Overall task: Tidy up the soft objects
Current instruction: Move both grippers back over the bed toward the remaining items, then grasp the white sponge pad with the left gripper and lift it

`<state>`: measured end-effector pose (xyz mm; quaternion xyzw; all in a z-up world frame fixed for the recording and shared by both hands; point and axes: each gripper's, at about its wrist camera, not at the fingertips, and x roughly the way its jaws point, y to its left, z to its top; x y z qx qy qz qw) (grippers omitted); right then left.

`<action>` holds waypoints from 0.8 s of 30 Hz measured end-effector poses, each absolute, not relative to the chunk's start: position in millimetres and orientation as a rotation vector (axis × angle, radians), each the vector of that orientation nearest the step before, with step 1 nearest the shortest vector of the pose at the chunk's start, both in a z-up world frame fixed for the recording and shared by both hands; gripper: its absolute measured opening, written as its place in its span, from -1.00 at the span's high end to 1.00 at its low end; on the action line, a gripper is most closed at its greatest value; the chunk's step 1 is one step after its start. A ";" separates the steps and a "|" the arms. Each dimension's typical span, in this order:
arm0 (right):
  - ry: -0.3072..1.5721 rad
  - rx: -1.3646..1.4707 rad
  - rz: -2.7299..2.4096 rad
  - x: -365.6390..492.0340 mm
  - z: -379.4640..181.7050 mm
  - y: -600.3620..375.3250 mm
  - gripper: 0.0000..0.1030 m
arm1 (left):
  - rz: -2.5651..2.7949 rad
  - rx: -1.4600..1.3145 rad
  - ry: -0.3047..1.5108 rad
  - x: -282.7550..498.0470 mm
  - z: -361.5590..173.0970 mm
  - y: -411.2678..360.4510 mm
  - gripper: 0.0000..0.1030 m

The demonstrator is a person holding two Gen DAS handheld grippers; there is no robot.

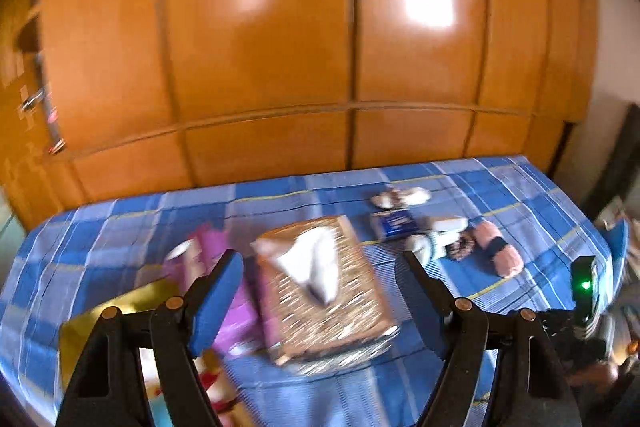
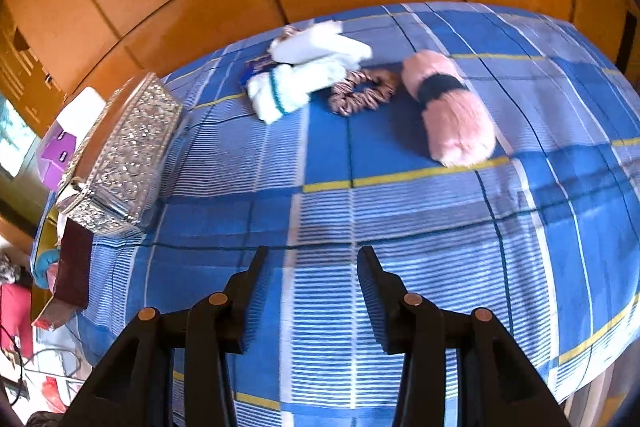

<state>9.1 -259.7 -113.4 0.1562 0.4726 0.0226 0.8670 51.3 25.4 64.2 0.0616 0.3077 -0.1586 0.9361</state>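
Both pairs of jaws stand spread with nothing between them: the left gripper (image 1: 320, 267) hangs above the glittery silver tissue box (image 1: 324, 287) with a white tissue poking from its top, and the right gripper (image 2: 312, 259) hovers over a bare stretch of the blue plaid bedspread (image 2: 400, 219).

Taking the tissue box as the landmark, the soft things lie in a loose cluster to its right and a little farther back: a fluffy pink roll with a dark band (image 2: 450, 107) at the outer end, a pink-brown fabric scrunchie (image 2: 362, 91) touching or nearly touching the white rolled socks with a teal stripe (image 2: 288, 87), more folded white cloth (image 2: 316, 45) behind those, and a small blue packet (image 1: 394, 223) closest to the box.

My judgement is that the step in hand is the first pick, and the right gripper is better placed for it. It would do well to start with the pink roll, since it lies apart from the others, and to close across its banded middle, so the fluff compresses evenly and does not slip. With the scrunchie, pinch one side of the ring from above, clear of the socks, or both may lift together.
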 end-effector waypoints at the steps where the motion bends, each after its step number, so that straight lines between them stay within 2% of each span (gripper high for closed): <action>1: 0.992 0.335 0.048 9.3 -115.2 -261.5 0.15 | -0.351 0.156 0.647 59.9 65.1 7.7 -0.53; 7: 0.996 0.360 0.068 10.2 -119.8 -263.3 0.15 | -0.413 0.417 0.705 112.0 56.4 -73.8 -0.53; 13: 1.000 0.389 0.070 9.1 -122.6 -266.7 0.15 | -0.403 0.540 0.845 178.6 30.5 -119.1 -0.55; 21: 1.012 0.445 0.084 7.9 -127.8 -269.7 0.15 | -0.438 0.436 1.007 247.0 0.5 -160.9 -0.55; 24: 1.008 0.469 0.096 7.6 -127.8 -271.0 0.15 | -0.444 0.445 0.990 264.8 -9.2 -185.7 -0.53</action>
